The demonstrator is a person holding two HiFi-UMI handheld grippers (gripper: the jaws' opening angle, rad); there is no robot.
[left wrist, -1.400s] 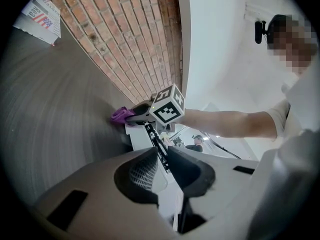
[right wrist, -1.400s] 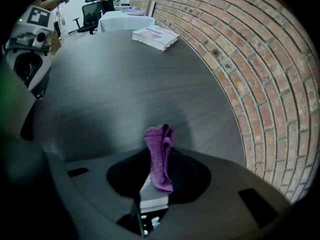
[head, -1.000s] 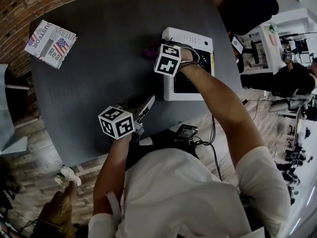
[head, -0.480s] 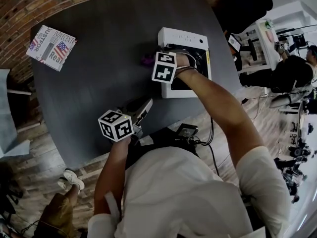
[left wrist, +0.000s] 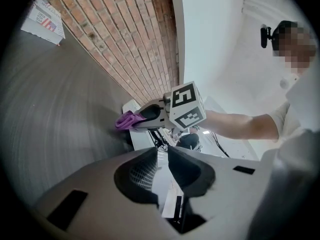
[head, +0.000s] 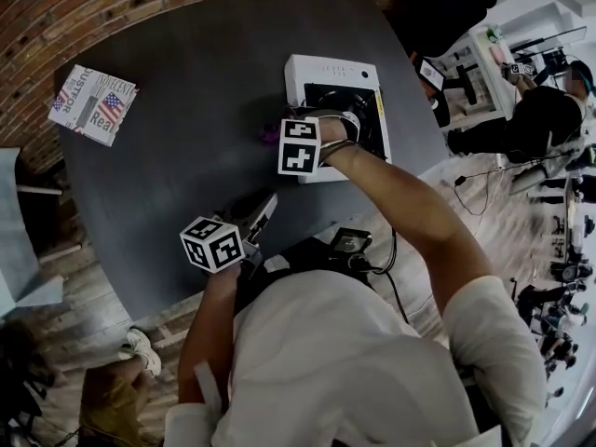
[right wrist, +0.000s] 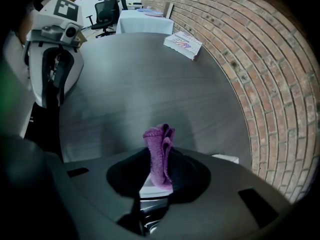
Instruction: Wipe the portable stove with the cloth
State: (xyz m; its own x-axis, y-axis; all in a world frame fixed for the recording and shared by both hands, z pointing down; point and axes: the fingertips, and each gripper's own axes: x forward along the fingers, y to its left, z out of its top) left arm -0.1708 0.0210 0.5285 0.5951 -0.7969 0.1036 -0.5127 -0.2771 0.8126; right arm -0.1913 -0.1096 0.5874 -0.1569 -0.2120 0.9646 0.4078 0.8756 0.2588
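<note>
On the dark table (head: 186, 110), our right gripper (right wrist: 160, 171) had its jaws clamped on the purple cloth (right wrist: 160, 151) just beside the left edge of the white portable stove (head: 321, 68), while our left gripper (left wrist: 161, 152) hovered nearer to us, its jaws only a narrow gap apart and empty.

Office/lab-type workspace, not a home: exposed brick wall (right wrist: 260, 59), wood plank floor (head: 93, 277), big dark meeting table (head: 186, 110), black swivel chair (right wrist: 106, 11) next to a white-covered table (right wrist: 145, 20), and a desk (head: 456, 63) w/ gear & cables off to one side.
</note>
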